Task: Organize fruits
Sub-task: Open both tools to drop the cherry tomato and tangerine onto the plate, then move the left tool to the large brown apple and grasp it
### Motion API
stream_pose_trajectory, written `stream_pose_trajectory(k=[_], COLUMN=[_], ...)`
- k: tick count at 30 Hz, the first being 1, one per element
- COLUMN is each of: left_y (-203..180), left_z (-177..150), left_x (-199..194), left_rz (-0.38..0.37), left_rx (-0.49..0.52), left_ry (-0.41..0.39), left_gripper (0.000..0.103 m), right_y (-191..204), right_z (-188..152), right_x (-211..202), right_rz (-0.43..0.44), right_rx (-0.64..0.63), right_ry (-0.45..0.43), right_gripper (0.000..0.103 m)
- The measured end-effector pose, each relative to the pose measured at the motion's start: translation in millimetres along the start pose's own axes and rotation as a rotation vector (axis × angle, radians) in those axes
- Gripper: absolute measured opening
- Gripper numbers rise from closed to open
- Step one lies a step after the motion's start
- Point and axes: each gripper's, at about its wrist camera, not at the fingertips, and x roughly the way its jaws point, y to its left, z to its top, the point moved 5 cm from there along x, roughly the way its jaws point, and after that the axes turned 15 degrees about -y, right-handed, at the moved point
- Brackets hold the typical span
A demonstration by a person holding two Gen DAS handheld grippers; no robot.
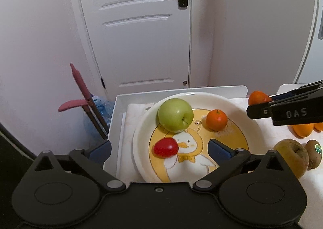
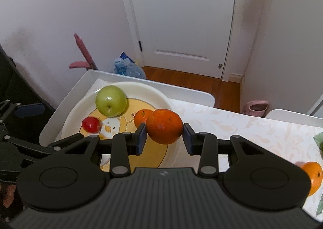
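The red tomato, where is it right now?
The red tomato lies on the duck plate, at its left side in the left wrist view, just below the green apple and across from the small orange.

Orange [image 2: 164, 128] between fingers, green apple [image 1: 175, 115], tomato [image 1: 166, 147], mandarin [image 1: 216, 119] on plate [image 1: 250, 128]

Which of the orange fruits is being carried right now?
The big orange pinched in the right tool, above the plate's edge. The small orange lies on the plate; another sits on the table.
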Motion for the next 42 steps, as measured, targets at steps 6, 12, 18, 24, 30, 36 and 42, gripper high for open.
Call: stream_pose_trajectory(k=[6,12,18,24,30,36,42], left_y=[3,4,6,3,1,1,-4], left_z=[-6,-13,-20,-20,-19,-15,-12], left_x=[-7,-10,-12,-15,-16,-21,-31], left_rz=[0.011,0.003,-0.001,0.001,0.008,0.011,-0.004], left_rx=[-0.015,-0.02,-0.038,-0.028,-0.019,-0.029,-0.034], left_ry=[0.022,0.043,0.058,0.052,0.047,0.033,0.026], left_gripper=[0.103,0.103,0.103,0.103,0.103,0.103,0.103], right_y=[12,18,22,23,25,25,15], right_z=[-12,-19,-15,-8,-7,-4,2], right_x=[14,28,24,15,9,-4,-30], right_rz=[0.021,0.025,0.031,0.029,0.02,0.025,0.02], right_rx=[-0.043,-0.08,-0.1,-0.082,-0.06,-0.05,-0.011], right_ry=[0.039,0.052,0.013,-0.027,-0.028,-0.047,-0.079], right_gripper=[0.053,0.053,0.078,0.103,0.103,0.103,0.103])
